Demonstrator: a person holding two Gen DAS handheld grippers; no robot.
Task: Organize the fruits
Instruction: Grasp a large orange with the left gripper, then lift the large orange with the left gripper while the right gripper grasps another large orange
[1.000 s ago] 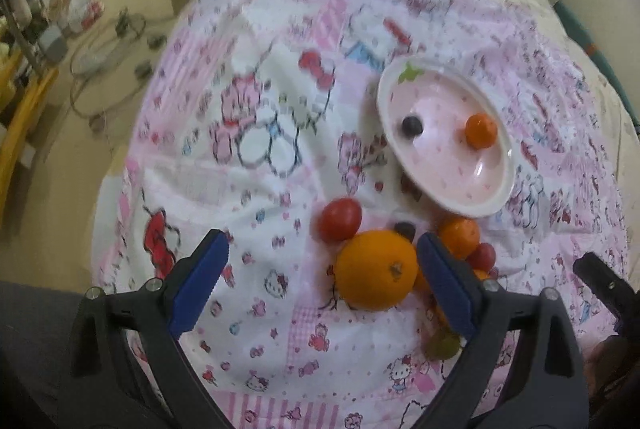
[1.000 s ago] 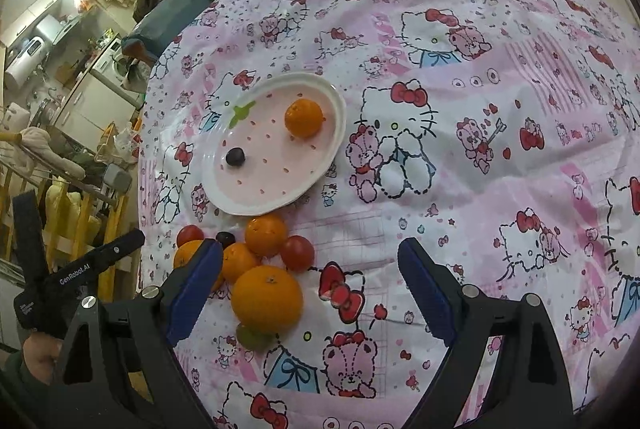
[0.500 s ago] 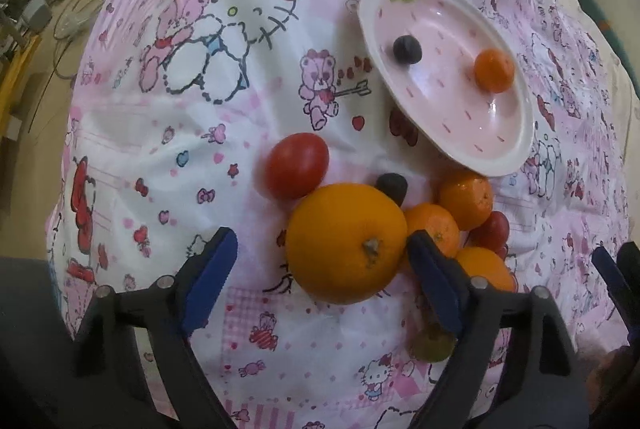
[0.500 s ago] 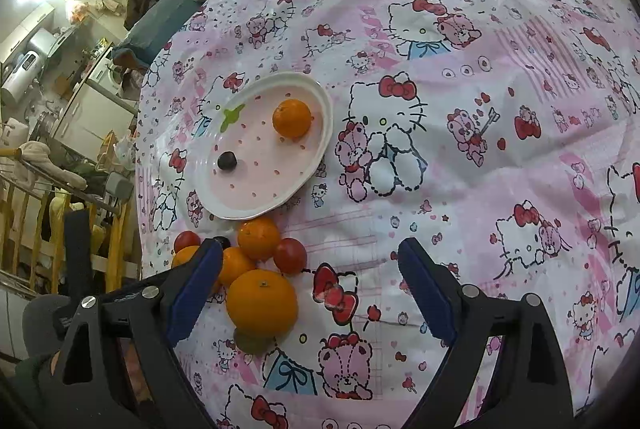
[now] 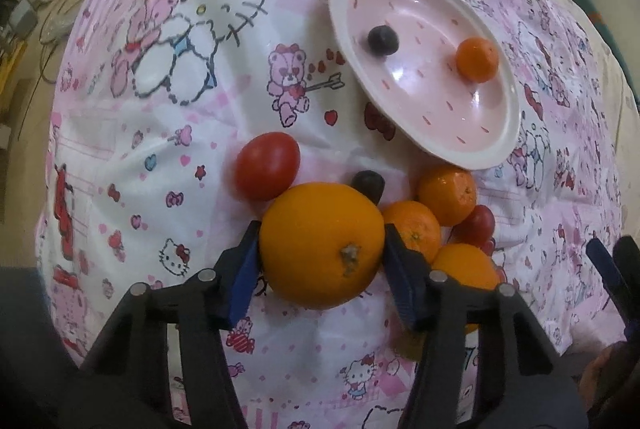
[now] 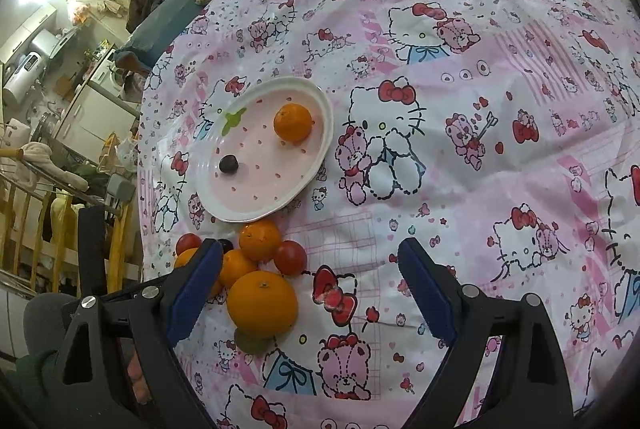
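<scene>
Fruit pile (image 6: pixel 248 269) on cloth (image 6: pixel 460 189), just before plate (image 6: pixel 316 165) with mandarin (image 6: pixel 292 122), grape (image 6: pixel 228 163).

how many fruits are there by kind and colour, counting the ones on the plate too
large orange: 1
small oranges: 4
red fruits: 2
dark fruits: 2
green fruit: 1
total: 10
</scene>
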